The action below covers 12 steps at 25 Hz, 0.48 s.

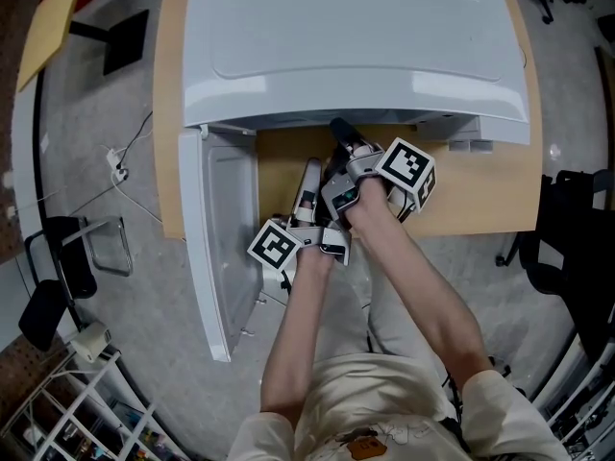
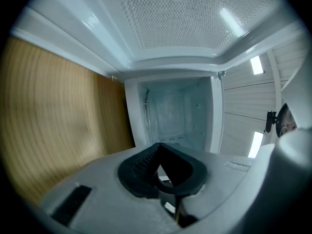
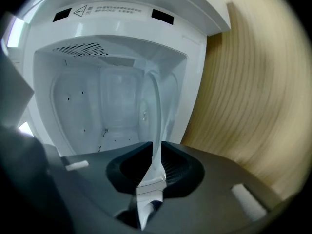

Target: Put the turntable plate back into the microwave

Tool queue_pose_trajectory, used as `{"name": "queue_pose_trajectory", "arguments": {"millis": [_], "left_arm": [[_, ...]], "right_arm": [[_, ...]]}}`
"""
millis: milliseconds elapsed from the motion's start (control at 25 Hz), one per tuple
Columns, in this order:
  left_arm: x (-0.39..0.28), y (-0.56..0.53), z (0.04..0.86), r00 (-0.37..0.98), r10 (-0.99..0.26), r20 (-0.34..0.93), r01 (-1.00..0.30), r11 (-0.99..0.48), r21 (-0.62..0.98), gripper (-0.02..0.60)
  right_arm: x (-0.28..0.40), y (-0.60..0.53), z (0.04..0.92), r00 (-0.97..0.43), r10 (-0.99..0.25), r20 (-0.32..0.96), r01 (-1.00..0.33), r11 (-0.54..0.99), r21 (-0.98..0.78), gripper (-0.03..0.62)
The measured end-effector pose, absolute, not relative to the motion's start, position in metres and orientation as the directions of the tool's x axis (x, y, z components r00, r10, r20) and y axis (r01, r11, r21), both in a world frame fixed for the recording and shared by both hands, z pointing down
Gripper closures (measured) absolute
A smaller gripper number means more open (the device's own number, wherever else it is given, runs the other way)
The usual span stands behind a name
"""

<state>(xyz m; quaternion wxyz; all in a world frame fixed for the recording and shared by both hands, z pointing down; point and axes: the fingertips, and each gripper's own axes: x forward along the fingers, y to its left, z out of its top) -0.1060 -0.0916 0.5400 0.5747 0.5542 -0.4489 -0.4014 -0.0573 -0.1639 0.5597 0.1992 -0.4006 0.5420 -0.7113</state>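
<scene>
Turntable plate [image 3: 157,112] stands edge-on, clamped in the right hand-held gripper [image 3: 153,149], facing microwave [image 3: 122,27].

Head view looks down; gripper views face microwave [image 1: 356,46].

Right gripper [image 3: 152,155]: both fingers [image 3: 178,167] closed on the turntable plate [image 3: 157,111].
Plate is clear glass, seen edge-on. It runs as a thin pale band from between the ribbed pads up into the microwave [image 3: 195,48].
Microwave is white, with its cavity [image 3: 87,111] open toward the camera. The far end of the plate is already inside the opening, right of the cavity's centre.
A printed label [image 3: 109,12] with a warning triangle sits on the frame above the opening.
A perforated panel [image 3: 80,48] lies at the cavity's upper left.
Wood-grain worktop [image 3: 253,96] fills the frame right of the microwave.
</scene>
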Motion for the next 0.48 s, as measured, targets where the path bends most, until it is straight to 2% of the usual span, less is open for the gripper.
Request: {"name": "queue_pose_trajectory", "arguments": {"millis": [200,240,480], "left_arm": [[-0.109,-0.085,0.543,0.274,-0.959,0.079,-0.038,0.071,0.997,0.586],[-0.11,-0.085,0.542,0.273,-0.959,0.078,-0.038,0.07,0.997,0.586],[-0.111,-0.085,0.54,0.274,-0.959,0.075,-0.038,0.067,0.997,0.586]], "right_arm": [[-0.063,-0.17,0.568,-0.601,-0.718,0.351,-0.117,-0.355,-0.927,0.537],[-0.063,-0.173,0.569,-0.6,-0.714,0.36,-0.126,-0.36,-0.924,0.561],[-0.042,-0.182,0.565,-0.534,-0.752,0.386,-0.169,-0.352,-0.921,0.563]]}}
